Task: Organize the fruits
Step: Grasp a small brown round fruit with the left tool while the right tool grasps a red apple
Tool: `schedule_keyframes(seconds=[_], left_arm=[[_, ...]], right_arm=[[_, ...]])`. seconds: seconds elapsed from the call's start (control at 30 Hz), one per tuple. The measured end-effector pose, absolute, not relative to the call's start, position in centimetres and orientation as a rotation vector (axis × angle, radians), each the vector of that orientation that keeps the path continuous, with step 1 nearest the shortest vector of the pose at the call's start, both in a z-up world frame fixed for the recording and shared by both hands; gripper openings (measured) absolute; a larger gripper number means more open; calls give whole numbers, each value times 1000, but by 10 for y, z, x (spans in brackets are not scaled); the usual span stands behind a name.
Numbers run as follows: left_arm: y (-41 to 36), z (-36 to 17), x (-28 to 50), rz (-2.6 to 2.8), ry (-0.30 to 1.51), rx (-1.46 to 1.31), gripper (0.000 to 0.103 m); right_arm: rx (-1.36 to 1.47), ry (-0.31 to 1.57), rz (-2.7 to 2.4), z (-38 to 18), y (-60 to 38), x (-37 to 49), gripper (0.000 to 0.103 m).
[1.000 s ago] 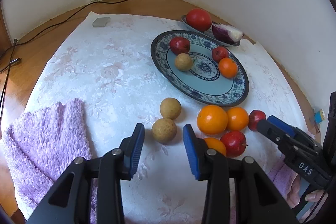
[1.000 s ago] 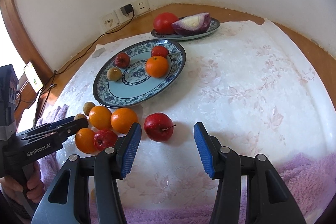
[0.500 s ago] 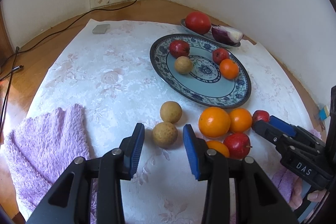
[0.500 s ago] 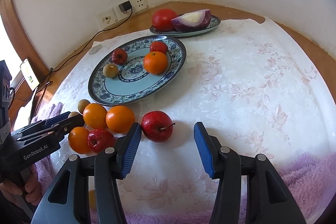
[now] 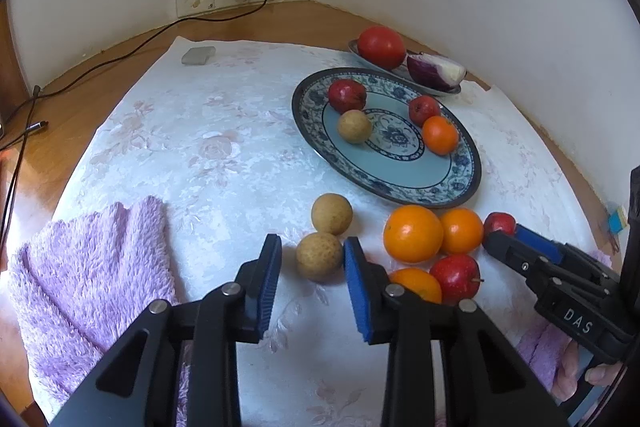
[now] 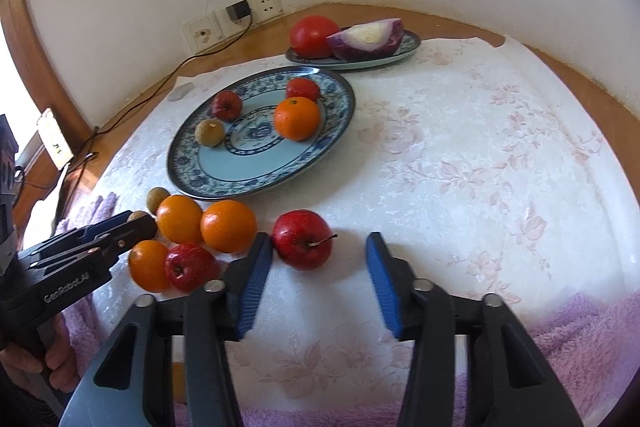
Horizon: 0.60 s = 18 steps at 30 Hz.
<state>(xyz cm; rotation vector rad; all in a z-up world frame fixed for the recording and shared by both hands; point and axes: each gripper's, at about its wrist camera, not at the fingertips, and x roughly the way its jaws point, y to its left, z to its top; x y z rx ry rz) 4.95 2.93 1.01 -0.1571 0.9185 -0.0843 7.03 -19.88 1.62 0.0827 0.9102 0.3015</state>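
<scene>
Left wrist view first. The big blue patterned plate (image 5: 460, 187) sits on the white floral cloth (image 5: 208, 147) covering the bench and holds four things: two small red apples, a tan round fruit and one small orange (image 5: 440, 135). Behind the plate, a smaller dish (image 5: 436, 91) carries a tomato (image 5: 381, 41) and a cut purple onion (image 5: 434, 71). On the near side of the plate, loose on the cloth, lie two tan fruits, three oranges and two red apples in a cluster. The left tool (image 5: 312, 259) has just been closing; its blue pads flank the nearer tan fruit (image 5: 319, 255), the right pad about touching it and a gap showing at the left one, so it's not clamped. That fruit is dull, speckled and roundish. A purple towel (image 5: 88, 275) lies well left of the plate.

Right wrist view: same plate (image 6: 340, 131), same four fruits in it. The right tool (image 6: 320, 255) has also been closing, jaws apart around a shiny red apple (image 6: 302, 239) with its stem pointing right, on the cloth just in front of the plate. The left pad looks to be brushing it; the right pad is clear of it.
</scene>
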Motion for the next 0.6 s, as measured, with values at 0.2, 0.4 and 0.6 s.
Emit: schedule_keyframes(seconds=[0.2, 0.4, 0.6], left_arm=[[33, 12, 49, -100, 928, -177, 26], [35, 14, 46, -104, 933, -192, 26], [37, 23, 41, -108, 919, -197, 26]], right_arm=[[71, 914, 321, 16, -193, 69, 32], [95, 912, 314, 16, -197, 68, 32], [101, 903, 304, 19, -202, 65, 32]])
